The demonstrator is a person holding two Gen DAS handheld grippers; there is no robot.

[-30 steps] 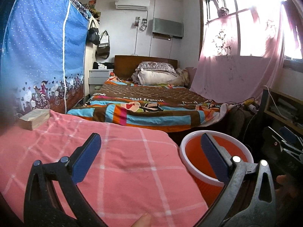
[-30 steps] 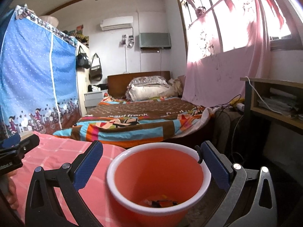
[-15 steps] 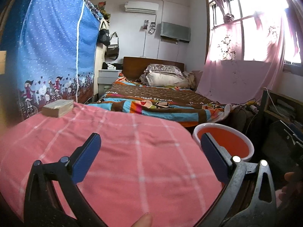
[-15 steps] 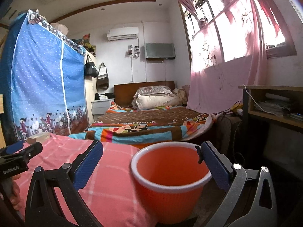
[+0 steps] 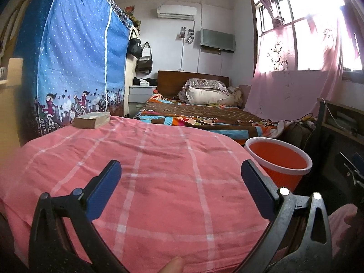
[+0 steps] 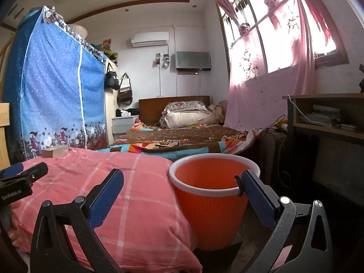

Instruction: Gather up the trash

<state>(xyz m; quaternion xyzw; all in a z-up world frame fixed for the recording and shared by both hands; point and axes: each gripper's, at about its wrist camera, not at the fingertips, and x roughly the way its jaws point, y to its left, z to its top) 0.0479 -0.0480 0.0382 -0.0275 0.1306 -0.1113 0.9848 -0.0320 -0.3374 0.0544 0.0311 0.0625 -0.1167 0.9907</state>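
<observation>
An orange bin with a white rim (image 6: 211, 193) stands on the floor beside a bed with a pink checked cover (image 6: 109, 195). It also shows in the left wrist view (image 5: 278, 163), at the right of the pink cover (image 5: 159, 170). My right gripper (image 6: 182, 191) is open and empty, close in front of the bin, its right finger near the rim. My left gripper (image 5: 180, 186) is open and empty above the pink cover. The bin's inside is hidden from here. No loose trash shows on the cover.
A small tan book or box (image 5: 92, 119) lies at the far edge of the pink cover. Beyond is a bed with a colourful blanket (image 5: 200, 118) and pillows. A blue wardrobe curtain (image 5: 77, 63) is at the left. A desk (image 6: 327, 118) with shelves is at the right.
Both grippers have lowered and pulled back. The bin now shows from the side, its inside out of sight. Both stay open and empty.
</observation>
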